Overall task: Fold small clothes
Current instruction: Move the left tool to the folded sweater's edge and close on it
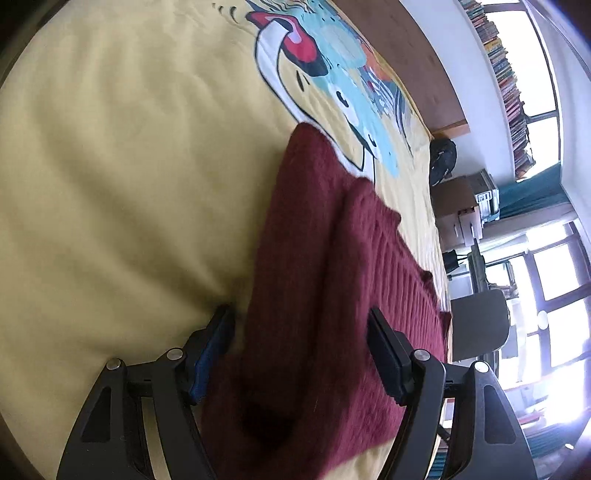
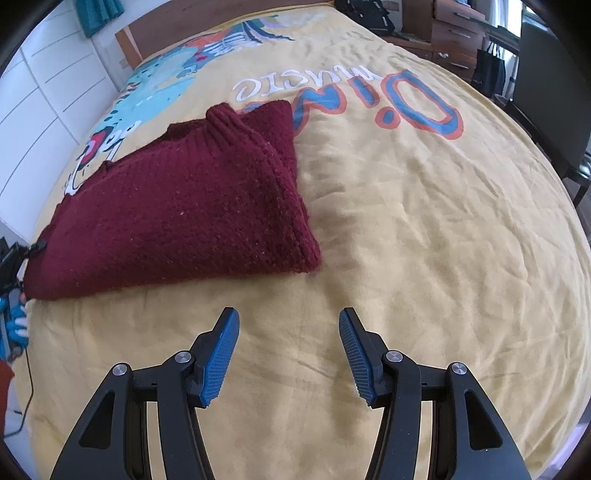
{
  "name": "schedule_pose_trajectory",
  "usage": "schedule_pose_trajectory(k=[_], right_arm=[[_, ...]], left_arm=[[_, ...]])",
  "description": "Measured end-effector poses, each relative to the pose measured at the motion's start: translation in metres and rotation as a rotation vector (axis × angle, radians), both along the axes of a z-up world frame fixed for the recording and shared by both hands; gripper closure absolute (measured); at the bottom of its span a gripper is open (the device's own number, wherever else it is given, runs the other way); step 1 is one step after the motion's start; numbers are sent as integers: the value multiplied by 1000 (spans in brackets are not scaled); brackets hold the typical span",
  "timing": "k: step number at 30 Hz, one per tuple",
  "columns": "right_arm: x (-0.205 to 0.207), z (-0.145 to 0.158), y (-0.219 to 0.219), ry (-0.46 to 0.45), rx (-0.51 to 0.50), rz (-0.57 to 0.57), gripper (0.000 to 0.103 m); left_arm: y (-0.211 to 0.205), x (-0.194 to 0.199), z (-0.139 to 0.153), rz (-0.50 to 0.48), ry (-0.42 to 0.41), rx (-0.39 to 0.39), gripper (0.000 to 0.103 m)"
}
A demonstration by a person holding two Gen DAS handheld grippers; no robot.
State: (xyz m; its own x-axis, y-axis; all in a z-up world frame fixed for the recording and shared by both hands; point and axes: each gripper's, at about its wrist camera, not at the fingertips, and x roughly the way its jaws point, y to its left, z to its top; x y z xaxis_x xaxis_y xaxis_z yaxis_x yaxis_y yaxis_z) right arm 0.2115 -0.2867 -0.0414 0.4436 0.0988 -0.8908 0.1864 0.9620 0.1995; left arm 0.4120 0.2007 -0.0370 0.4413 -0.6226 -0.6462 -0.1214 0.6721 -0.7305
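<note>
Left gripper (image 1: 301, 343): fingers spread wide, straddling the near edge of the dark red knitted sweater (image 1: 314, 266), fabric bunched between them but not clamped. Sweater (image 2: 177, 206): folded, lying on the yellow bedspread (image 2: 424, 229), toward the left half of the bed in the right wrist view, ribbed collar at the far end, folded edge facing right. Beyond it on the bedspread: cartoon print (image 2: 155, 88) and lettering (image 2: 354, 96), partly covered by the sweater's far corner. Right gripper (image 2: 289, 345): fingers apart, nothing held, over bare bedspread just short of the sweater's right corner. Around the bed: white drawer fronts (image 2: 48, 96) at left, wooden headboard (image 2: 177, 26) at the far end, dark chair (image 2: 554, 99) and wooden drawers (image 2: 454, 33) at right.
</note>
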Motion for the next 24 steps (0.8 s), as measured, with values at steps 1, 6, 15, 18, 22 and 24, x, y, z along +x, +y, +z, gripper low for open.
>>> schedule_pose_trajectory(k=[1, 6, 15, 18, 22, 24], right_arm=[[-1, -1, 0, 1, 12, -1, 45], [-8, -9, 3, 8, 82, -11, 45], [-27, -22, 7, 28, 130, -3, 45], [-31, -21, 1, 22, 136, -14, 45], [-36, -18, -8, 10, 141, -28, 45], [-39, -16, -13, 3, 143, -36, 45]], left_arm=[[-1, 6, 1, -11, 2, 5, 38], [-25, 18, 11, -84, 28, 114, 69], [-43, 6, 37, -71, 27, 234, 83], [-55, 3, 41, -65, 29, 258, 83], [-66, 5, 50, -30, 40, 266, 84], [-72, 7, 57, -26, 39, 270, 84]])
